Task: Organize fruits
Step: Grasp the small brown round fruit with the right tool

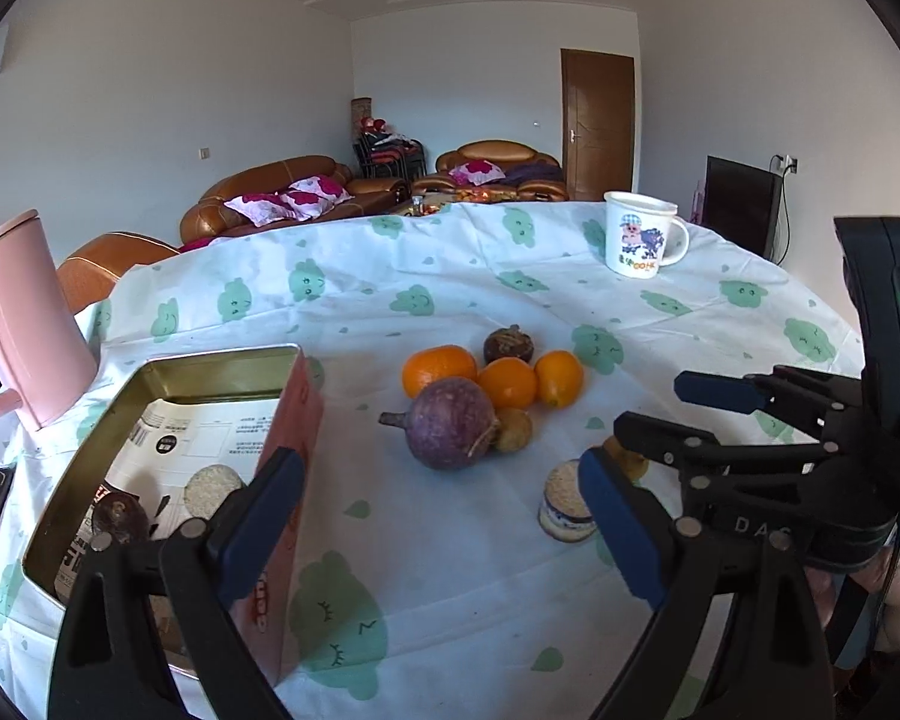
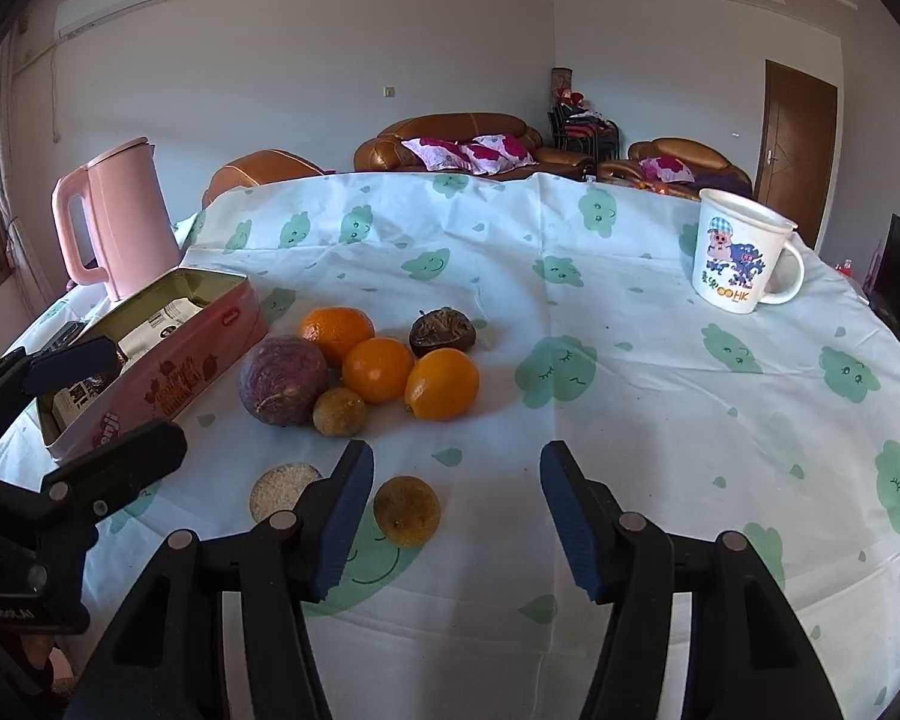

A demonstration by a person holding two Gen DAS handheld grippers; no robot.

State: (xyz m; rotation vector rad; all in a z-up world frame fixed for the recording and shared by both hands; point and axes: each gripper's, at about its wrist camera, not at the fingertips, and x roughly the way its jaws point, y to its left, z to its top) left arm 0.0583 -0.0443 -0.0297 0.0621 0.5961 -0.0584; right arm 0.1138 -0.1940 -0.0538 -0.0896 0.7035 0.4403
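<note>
- Right gripper (image 2: 456, 516): jaws wide apart, holding nothing, over the near edge of the tabletop (image 2: 660, 408).
- Left gripper (image 1: 444, 516): jaws likewise spread and empty, beside the pink tin (image 1: 291, 420) at the left edge.
- Small brownish fruit (image 2: 406, 510): lies just beside the right gripper's left finger; a round rice cake (image 2: 282, 489) sits near it.
- Fruit cluster mid-tabletop (pieces touching): purple fruit (image 2: 283, 381), three oranges (image 2: 378, 369), a dark fruit (image 2: 440, 330).
- Tin: open, one dark fruit (image 1: 120, 516) inside.
- Far edge: white mug (image 2: 741, 252), pink kettle (image 2: 123, 219).
</note>
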